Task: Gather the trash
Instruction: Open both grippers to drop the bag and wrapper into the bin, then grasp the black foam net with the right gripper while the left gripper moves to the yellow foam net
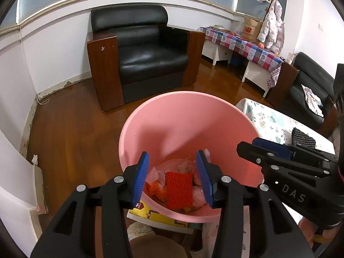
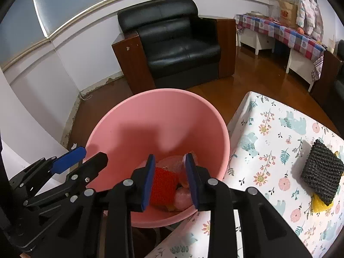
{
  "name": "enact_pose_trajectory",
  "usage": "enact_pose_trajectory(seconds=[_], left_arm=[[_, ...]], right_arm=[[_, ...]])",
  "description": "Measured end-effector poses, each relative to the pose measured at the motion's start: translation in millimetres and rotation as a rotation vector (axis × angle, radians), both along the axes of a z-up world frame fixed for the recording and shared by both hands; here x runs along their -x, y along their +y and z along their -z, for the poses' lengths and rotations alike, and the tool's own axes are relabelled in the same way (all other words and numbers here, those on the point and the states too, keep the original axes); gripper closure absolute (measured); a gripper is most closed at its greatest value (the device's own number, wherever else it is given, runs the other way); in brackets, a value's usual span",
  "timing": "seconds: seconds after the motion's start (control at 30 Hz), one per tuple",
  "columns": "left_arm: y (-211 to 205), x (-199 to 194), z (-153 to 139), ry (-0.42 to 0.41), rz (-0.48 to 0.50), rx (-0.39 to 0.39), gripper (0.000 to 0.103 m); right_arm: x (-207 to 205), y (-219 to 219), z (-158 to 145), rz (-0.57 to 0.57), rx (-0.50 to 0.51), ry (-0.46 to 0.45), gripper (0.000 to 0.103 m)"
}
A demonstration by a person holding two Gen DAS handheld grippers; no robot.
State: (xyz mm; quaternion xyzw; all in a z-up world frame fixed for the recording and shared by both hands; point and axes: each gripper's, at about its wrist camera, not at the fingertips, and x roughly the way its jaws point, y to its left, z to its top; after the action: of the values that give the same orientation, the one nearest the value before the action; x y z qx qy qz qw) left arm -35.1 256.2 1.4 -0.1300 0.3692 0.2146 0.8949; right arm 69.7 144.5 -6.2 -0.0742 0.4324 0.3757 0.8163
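Observation:
A pink bin (image 1: 187,95) (image 2: 161,92) stands on the floor beside a floral-cloth table (image 2: 268,148). In its bottom lie a red knitted square (image 1: 179,189) (image 2: 163,185), crumpled pinkish plastic wrappers (image 1: 185,164) and orange scraps (image 1: 154,190). My left gripper (image 1: 173,161) hangs over the bin's mouth, open, with nothing between its blue pads. My right gripper (image 2: 169,161) is beside it over the bin, open too and holding nothing. On the table lies a black knitted square (image 2: 322,172) (image 1: 303,138) on top of a yellow one (image 2: 320,207).
A black leather armchair (image 1: 148,51) with wooden sides stands behind the bin on the wood floor. A low table under a plaid cloth (image 1: 247,47) runs along the right wall. A yellow printed booklet (image 1: 154,215) lies under the bin's near edge.

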Motion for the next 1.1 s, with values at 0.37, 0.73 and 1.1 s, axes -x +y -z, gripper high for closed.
enact_pose_trajectory(seconds=[0.37,0.73,1.1], left_arm=[[-20.4,7.2,-16.6,-0.034,0.045,0.000,0.057],[-69.0,-4.0,-23.1,-0.042,0.152,0.037,0.057],[-130.4,-34.5,-23.4,-0.023,0.288,0.017,0.057]], right_arm=[[20.9,-41.8,-9.5,0.014,-0.030,-0.046,0.075],[22.7,-132.8,3.0,0.153,-0.015,-0.035,0.075],[-16.7,-230.5,4.5,0.333,-0.007,-0.074,0.075]])
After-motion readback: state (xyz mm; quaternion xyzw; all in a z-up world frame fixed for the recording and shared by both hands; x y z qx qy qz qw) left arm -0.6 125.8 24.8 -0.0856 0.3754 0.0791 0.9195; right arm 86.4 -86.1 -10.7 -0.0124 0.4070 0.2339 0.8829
